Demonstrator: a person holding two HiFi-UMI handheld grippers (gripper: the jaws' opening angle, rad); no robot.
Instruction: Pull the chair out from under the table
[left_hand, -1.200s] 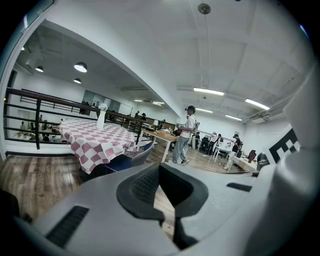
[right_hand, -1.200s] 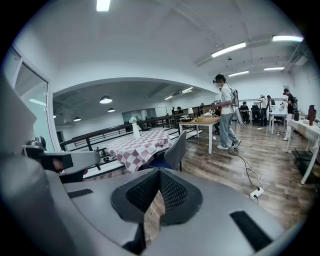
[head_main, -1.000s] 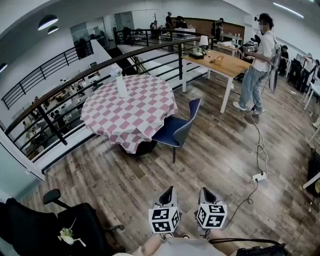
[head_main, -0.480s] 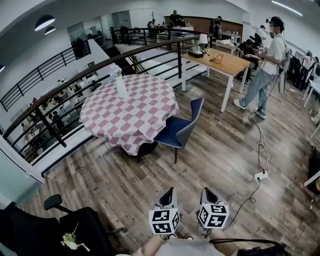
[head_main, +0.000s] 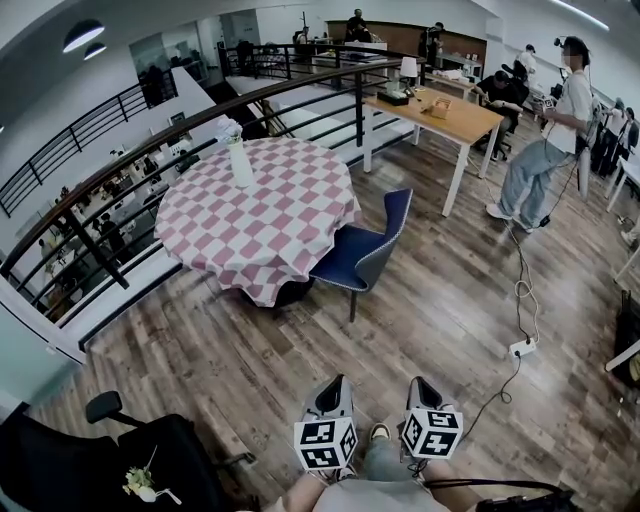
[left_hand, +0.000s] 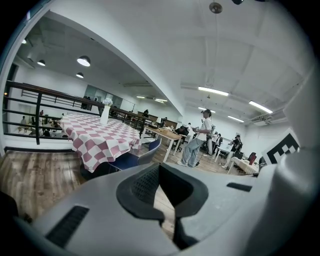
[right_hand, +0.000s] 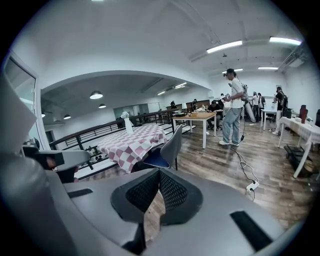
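A blue chair (head_main: 360, 255) with a grey shell back stands at the right side of a round table (head_main: 255, 215) covered in a pink-and-white checked cloth; its seat is tucked partly under the cloth's edge. A white vase (head_main: 240, 160) stands on the table. My left gripper (head_main: 338, 381) and right gripper (head_main: 415, 383) are low in the head view, side by side, far short of the chair, both shut and holding nothing. In the left gripper view the chair (left_hand: 136, 159) shows beyond the shut left gripper (left_hand: 160, 166); in the right gripper view the chair (right_hand: 167, 150) shows beyond the shut right gripper (right_hand: 159, 171).
A black office chair (head_main: 130, 460) stands at the lower left. A dark railing (head_main: 150, 140) curves behind the table. A wooden table (head_main: 440, 115) is at the back right, with a standing person (head_main: 545, 150) beside it. A cable and power strip (head_main: 520, 348) lie on the wooden floor at right.
The table and chair have come slightly nearer in view. The standing person has walked to the right. Both grippers stay shut, side by side.
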